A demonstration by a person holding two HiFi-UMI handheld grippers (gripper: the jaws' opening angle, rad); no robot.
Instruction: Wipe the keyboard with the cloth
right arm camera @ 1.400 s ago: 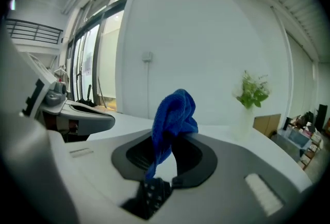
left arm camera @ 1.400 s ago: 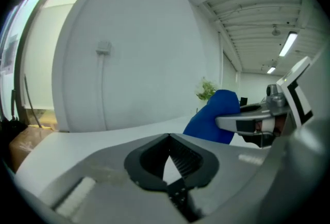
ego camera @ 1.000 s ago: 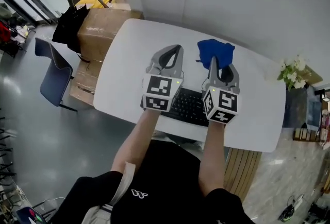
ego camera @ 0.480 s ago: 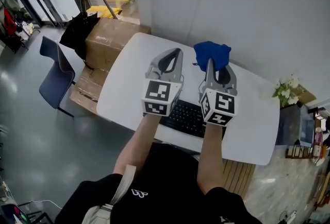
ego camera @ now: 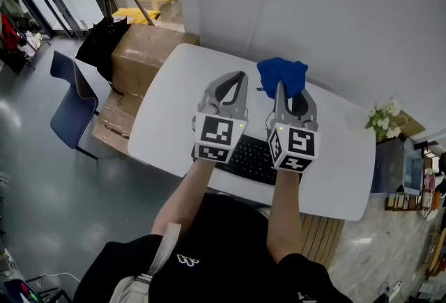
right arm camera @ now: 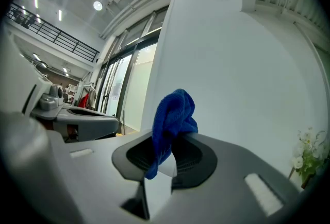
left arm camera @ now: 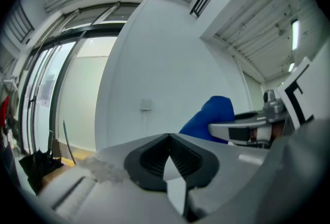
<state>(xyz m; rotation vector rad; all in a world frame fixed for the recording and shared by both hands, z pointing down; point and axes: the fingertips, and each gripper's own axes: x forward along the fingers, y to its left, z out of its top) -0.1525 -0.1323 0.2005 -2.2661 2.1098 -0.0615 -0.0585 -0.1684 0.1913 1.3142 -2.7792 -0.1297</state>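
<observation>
Cloth (ego camera: 281, 74) clamped in right fingers (right arm camera: 232, 166), held above desk (ego camera: 171, 103); left fingers (left arm camera: 242, 166) closed, empty. Next: lower onto keyboard (ego camera: 252, 155), start wiping.

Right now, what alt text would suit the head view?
From above: the right tool clamps a blue cloth, the left tool is shut and empty. A black keyboard lies below both on a white table.

Table (ego camera: 167, 110) is viewed from overhead, steeply down. Gripper views are set close behind the jaws, tilted up at the wall (left arm camera: 165, 53). Cloth (right arm camera: 172, 115) is shared by all three.
</observation>
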